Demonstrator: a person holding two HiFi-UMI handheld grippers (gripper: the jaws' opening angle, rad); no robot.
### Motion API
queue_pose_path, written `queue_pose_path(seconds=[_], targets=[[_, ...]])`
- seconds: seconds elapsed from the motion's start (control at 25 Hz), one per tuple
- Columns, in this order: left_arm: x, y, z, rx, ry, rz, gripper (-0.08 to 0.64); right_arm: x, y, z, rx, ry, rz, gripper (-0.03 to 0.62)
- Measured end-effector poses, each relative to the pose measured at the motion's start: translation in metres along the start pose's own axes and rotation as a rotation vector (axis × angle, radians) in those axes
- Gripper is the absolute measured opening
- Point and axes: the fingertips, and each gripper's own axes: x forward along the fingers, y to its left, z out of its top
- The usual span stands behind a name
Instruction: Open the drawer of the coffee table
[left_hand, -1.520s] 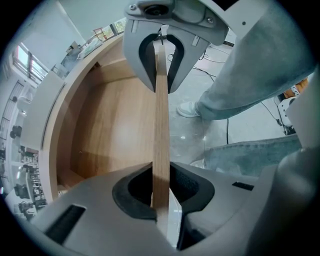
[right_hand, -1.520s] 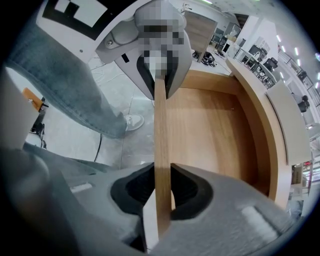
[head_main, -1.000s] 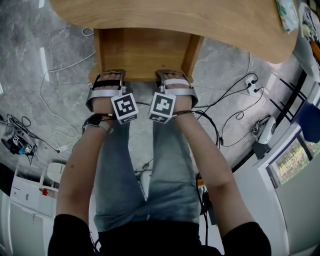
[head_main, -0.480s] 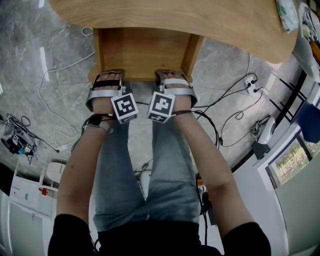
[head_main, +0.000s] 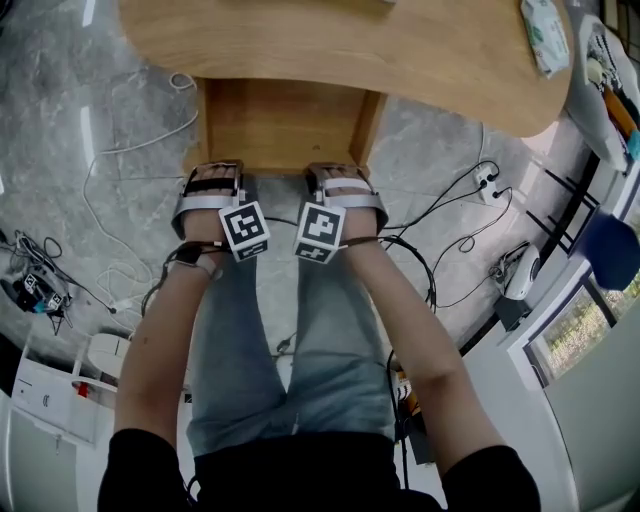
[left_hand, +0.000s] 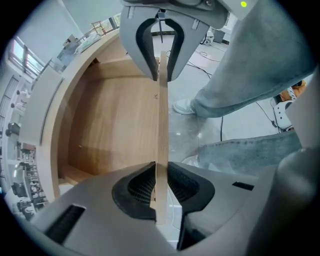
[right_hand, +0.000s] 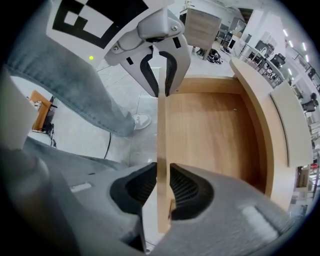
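The coffee table's wooden drawer (head_main: 285, 125) stands pulled out from under the rounded table top (head_main: 350, 50), and its inside looks bare. Both grippers point down on its front panel (head_main: 277, 170), side by side. My left gripper (head_main: 213, 178) is shut on the panel's top edge; in the left gripper view the thin panel (left_hand: 162, 120) runs between the pads of the left gripper (left_hand: 160, 172). My right gripper (head_main: 341, 175) clamps the same edge, with the panel (right_hand: 161, 130) between the right gripper's (right_hand: 161, 177) pads. Each gripper view shows the other gripper further along the panel.
The person's legs in jeans (head_main: 300, 340) stand close behind the drawer. Loose cables and a power strip (head_main: 487, 178) lie on the marble floor. A white pack (head_main: 545, 35) rests on the table top at right. A low white cabinet (head_main: 50, 385) is at lower left.
The head view has pulled back and shifted, so table, drawer and hands sit lower and smaller in it. Both grippers stay clamped on the drawer front at the same spots.
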Motion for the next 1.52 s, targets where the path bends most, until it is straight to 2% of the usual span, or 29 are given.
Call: queue_pose_path(seconds=[0.2, 0.32, 0.48, 0.56, 0.72, 0.88, 1.12, 1.28, 1.52], targets=[[-0.028, 0.004, -0.006, -0.025, 0.004, 0.004, 0.084, -0.033, -0.016, 0.002, 0.042, -0.020, -0.005, 0.078], [-0.052, 0.010, -0.010, -0.102, -0.008, 0.002, 0.084, -0.058, -0.024, 0.009, 0.085, -0.050, -0.010, 0.075], [-0.085, 0.026, -0.007, -0.308, -0.083, -0.013, 0.083, -0.093, -0.041, 0.019, 0.143, -0.103, -0.036, 0.062], [-0.110, 0.039, -0.003, -0.415, -0.136, -0.018, 0.080, -0.116, -0.051, 0.027, 0.188, -0.145, -0.053, 0.034], [-0.173, 0.071, 0.001, -0.620, -0.254, 0.010, 0.052, -0.168, -0.071, 0.043, 0.268, -0.232, -0.093, 0.003], [-0.225, 0.094, 0.000, -0.775, -0.393, 0.035, 0.029, -0.219, -0.092, 0.060, 0.335, -0.319, -0.118, 0.000], [-0.316, 0.121, -0.009, -0.993, -0.558, 0.023, 0.015, -0.313, -0.131, 0.076, 0.490, -0.485, -0.160, -0.002], [-0.382, 0.148, -0.029, -1.097, -0.658, 0.061, 0.015, -0.379, -0.156, 0.079, 0.573, -0.566, -0.210, -0.002], [-0.468, 0.214, -0.057, -1.132, -0.755, 0.181, 0.015, -0.463, -0.199, 0.081, 0.656, -0.697, -0.287, -0.002]])
